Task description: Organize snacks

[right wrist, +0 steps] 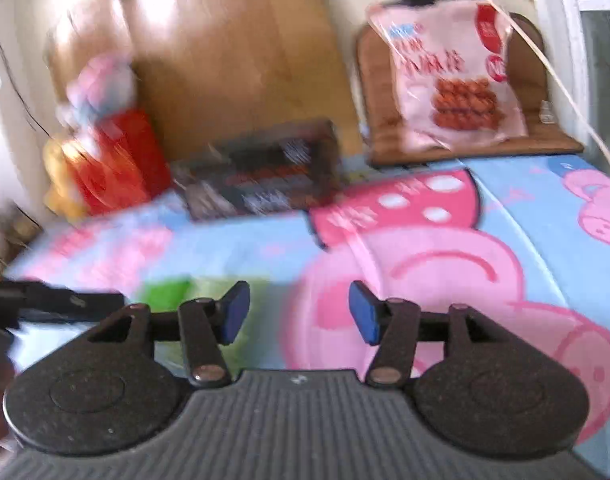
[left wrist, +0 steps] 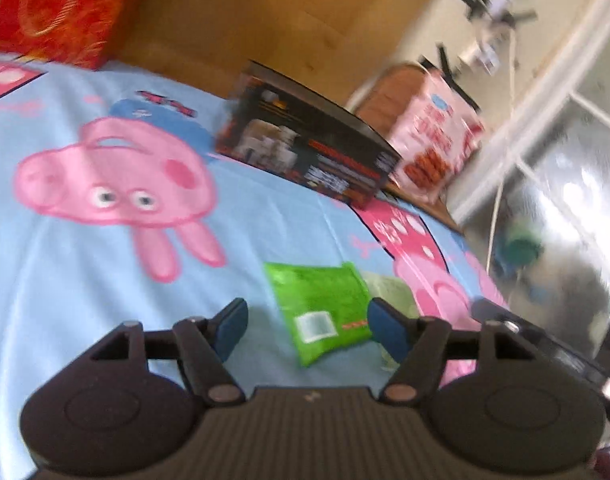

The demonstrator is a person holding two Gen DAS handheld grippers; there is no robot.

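A bright green snack packet (left wrist: pixel 323 310) lies on the cartoon-pig bedsheet (left wrist: pixel 105 260), with a paler green packet (left wrist: pixel 389 292) beside it. My left gripper (left wrist: pixel 305 330) is open, its fingers on either side of the green packet's near end. My right gripper (right wrist: pixel 299 312) is open and empty above the sheet; a blurred green packet (right wrist: pixel 167 294) shows behind its left finger. A black snack box (left wrist: pixel 305 148) stands further back, also in the right wrist view (right wrist: pixel 257 172). A pink snack bag (left wrist: pixel 437 140) leans on a brown chair, also in the right wrist view (right wrist: pixel 453 76).
A red bag (left wrist: pixel 61 8) stands at the back left, seen also in the right wrist view (right wrist: pixel 117 160). A wooden headboard (left wrist: pixel 265 12) runs behind the bed. The other gripper's dark body (left wrist: pixel 545 344) is at the right. A window (left wrist: pixel 565 160) is on the right.
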